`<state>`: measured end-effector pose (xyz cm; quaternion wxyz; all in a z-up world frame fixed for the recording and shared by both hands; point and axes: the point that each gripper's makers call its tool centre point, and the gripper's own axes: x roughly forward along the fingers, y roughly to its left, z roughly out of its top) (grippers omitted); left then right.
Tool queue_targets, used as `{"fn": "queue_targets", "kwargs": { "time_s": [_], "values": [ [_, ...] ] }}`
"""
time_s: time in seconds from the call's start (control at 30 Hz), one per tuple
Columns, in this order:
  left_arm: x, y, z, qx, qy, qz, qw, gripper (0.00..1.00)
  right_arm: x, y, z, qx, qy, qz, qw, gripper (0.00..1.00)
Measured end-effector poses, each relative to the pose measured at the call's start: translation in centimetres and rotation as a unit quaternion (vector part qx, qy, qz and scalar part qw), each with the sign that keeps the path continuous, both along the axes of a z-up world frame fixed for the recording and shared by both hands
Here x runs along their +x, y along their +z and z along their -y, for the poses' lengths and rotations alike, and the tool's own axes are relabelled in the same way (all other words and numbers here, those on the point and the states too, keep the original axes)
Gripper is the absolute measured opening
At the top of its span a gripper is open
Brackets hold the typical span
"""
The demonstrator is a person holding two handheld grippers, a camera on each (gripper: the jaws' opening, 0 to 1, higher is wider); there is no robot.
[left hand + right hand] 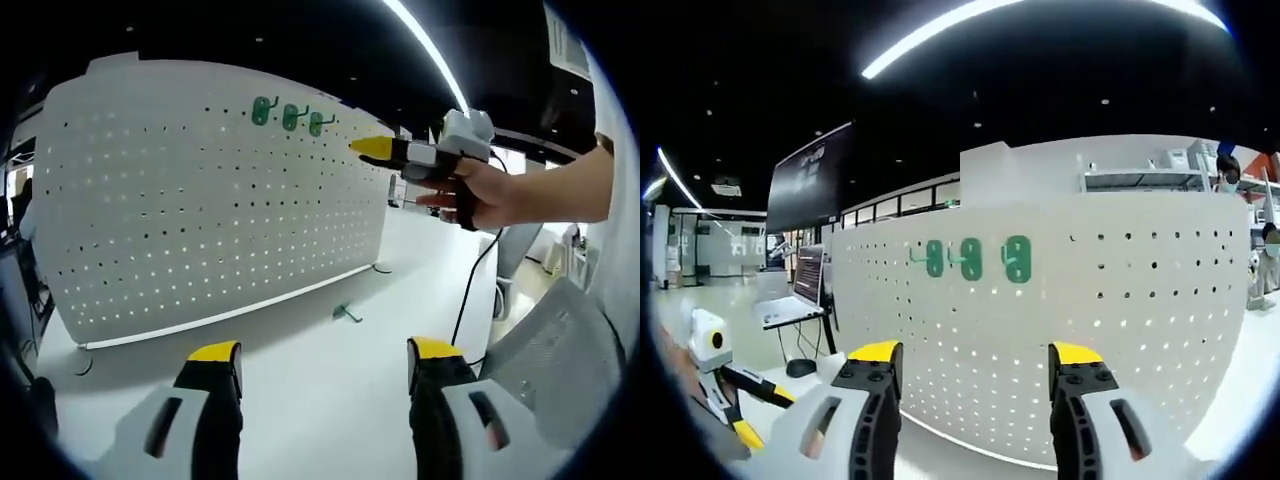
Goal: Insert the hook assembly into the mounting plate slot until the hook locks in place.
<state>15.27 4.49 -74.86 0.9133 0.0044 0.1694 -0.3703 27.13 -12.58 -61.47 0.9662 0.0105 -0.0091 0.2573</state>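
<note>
Left tongs (325, 362) low over the white counter (300, 400), yellow-tipped jaws spread wide, nothing between them. Ahead and a little right of centre, a loose green hook (346, 314) lying flat on the counter, near the foot of the pegboard (200, 220), well apart from the jaws. Pegboard upright on the counter, white, perforated, with three green hooks (289, 116) hung in a row near its upper edge.

Right tongs (372, 148) held in a hand (485, 192) at upper right in the left gripper view, yellow tip just right of the hung hooks, near the board's upper corner. In the right gripper view, right tongs (976, 362) also released, jaws apart and empty, facing the pegboard (1120, 320); the three hung hooks (972, 259) above the gap. A black cable (470, 290) trailing down from the hand. Laptop (800, 285) on a stand off to the left, dark screen (810, 178) above it.
</note>
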Motion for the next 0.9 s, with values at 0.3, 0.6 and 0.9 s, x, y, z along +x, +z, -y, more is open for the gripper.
{"fn": "queue_targets", "kwargs": {
  "time_s": [0.3, 0.6, 0.9],
  "values": [
    [0.0, -0.1, 0.1, 0.001, -0.001, -0.002, 1.0, 0.7, -2.2, -2.2, 1.0, -0.012, 0.011, -0.023, 0.9996, 0.59],
    [0.0, -0.2, 0.1, -0.001, -0.001, -0.005, 1.0, 0.7, -4.0, -4.3, 1.4, -0.025, 0.02, -0.045, 0.9985, 0.59],
    [0.1, -0.3, 0.0, 0.0, 0.0, -0.007, 1.0, 0.71, -5.8, -6.7, 1.9, -0.021, 0.018, -0.075, 0.9968, 0.59]
  ]
}}
